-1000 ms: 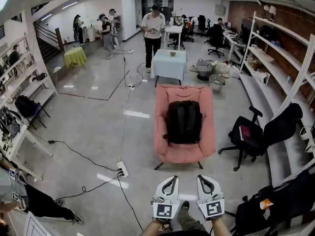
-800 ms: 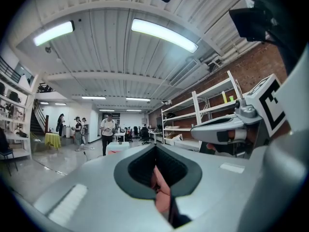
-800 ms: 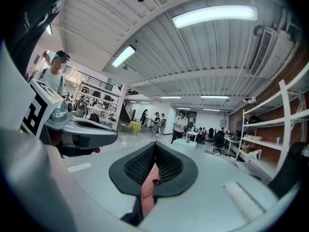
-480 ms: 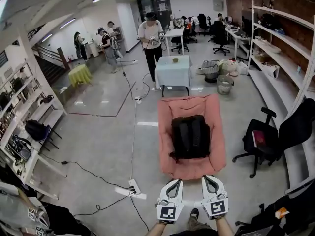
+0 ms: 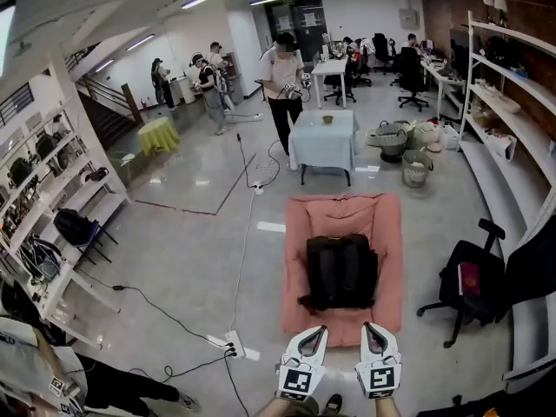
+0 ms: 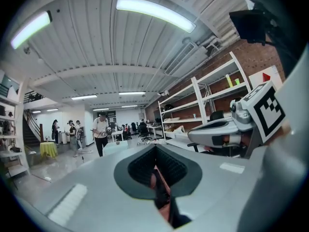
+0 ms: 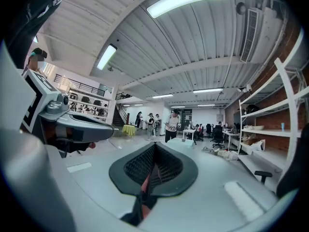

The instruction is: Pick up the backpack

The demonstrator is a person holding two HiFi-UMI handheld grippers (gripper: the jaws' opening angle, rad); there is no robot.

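In the head view, a black backpack (image 5: 340, 272) was seen lying flat, back panel up, on the seat of a pink padded lounge chair (image 5: 300, 241), straight ahead of the person and just beyond both grippers. The left gripper (image 5: 314, 335) and right gripper (image 5: 371, 333) were held side by side, level and pointed at the chair's near edge, presumably so that the bag could be approached squarely from the front with both tools. Neither gripper touched chair or bag. A small cloth-covered table (image 5: 324, 142) stood well beyond the chair, a black office chair (image 5: 473, 281) to its right, and a power strip (image 5: 233, 347) lay on the floor to its left. In the left gripper view, the jaws were seen pressed together with nothing pinched; only a thin sliver of pink and black showed through the slot low between them, judged to be the chair and bag ahead. The other gripper appeared alongside on the right. In the right gripper view, the jaws were likewise pressed together and empty, with the same thin pink and dark sliver below. Both pairs would have to be spread before a strap or handle could be taken, so the pickup was judged not yet begun.
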